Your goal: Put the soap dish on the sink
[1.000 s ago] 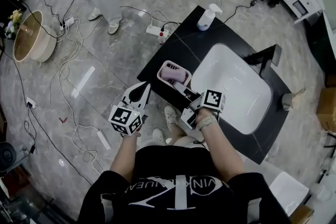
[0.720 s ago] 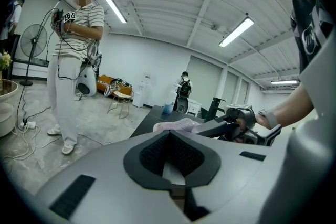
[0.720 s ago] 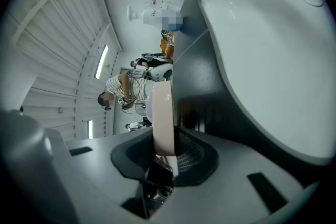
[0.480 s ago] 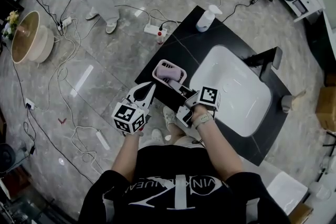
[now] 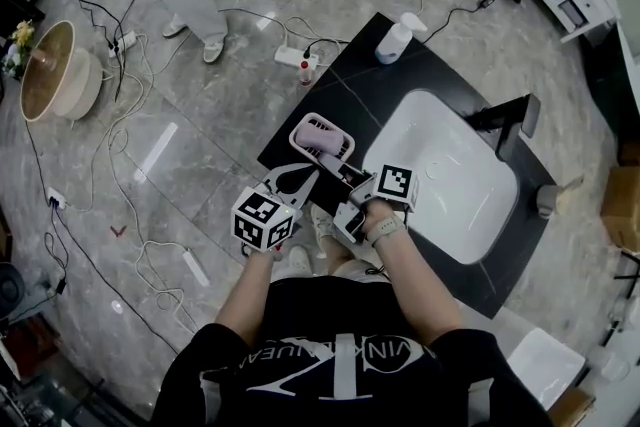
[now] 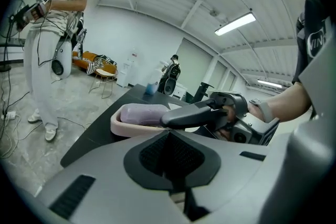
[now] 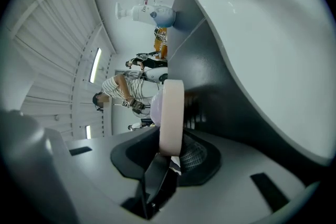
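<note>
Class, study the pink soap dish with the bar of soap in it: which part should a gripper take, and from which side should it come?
Take the soap dish by its near end, coming level from the person's side, one finger over the lip and one beneath. The dish is shallow and the soap fills its middle. The right gripper is clamped on it this way.

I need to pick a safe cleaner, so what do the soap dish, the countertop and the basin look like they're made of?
Soap dish: probably matte plastic; pale pink, thick rounded rim, no glare.
Countertop: black polished stone or a stone-look slab; thin pale lines and a slight sheen.
Basin: white glazed ceramic by its look; smooth, with soft highlights.
</note>
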`<action>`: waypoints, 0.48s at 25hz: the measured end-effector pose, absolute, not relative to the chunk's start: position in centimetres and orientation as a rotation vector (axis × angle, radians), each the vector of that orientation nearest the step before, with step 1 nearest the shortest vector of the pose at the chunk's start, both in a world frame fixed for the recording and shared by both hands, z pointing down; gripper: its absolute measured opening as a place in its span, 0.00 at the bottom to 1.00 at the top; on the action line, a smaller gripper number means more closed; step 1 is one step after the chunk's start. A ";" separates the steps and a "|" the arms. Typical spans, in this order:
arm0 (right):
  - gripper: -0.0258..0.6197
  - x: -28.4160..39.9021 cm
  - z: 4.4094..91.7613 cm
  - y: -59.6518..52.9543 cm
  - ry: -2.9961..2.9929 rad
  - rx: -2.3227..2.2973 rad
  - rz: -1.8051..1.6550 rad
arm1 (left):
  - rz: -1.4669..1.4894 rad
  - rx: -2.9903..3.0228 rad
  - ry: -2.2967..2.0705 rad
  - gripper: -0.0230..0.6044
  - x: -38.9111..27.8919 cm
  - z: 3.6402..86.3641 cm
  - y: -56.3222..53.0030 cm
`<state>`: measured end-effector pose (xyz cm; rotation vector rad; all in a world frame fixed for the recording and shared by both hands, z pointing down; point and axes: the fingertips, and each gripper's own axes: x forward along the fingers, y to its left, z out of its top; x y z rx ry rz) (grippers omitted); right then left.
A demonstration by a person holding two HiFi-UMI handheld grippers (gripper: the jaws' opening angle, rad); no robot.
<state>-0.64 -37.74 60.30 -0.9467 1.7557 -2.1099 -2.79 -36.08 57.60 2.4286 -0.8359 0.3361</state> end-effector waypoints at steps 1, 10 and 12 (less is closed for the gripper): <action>0.18 -0.7 60.3 -37.8 1.754 -0.938 -2.110 | 0.344 2.424 -0.827 0.06 -2.6 57.7 -36.1; 0.43 -0.9 59.2 -38.2 1.689 -0.868 -2.095 | 0.339 2.406 -0.820 0.06 -2.1 57.6 -36.0; 0.44 -1.1 59.1 -38.0 1.652 -0.845 -2.097 | 0.326 2.400 -0.826 0.06 -2.2 57.5 -36.0</action>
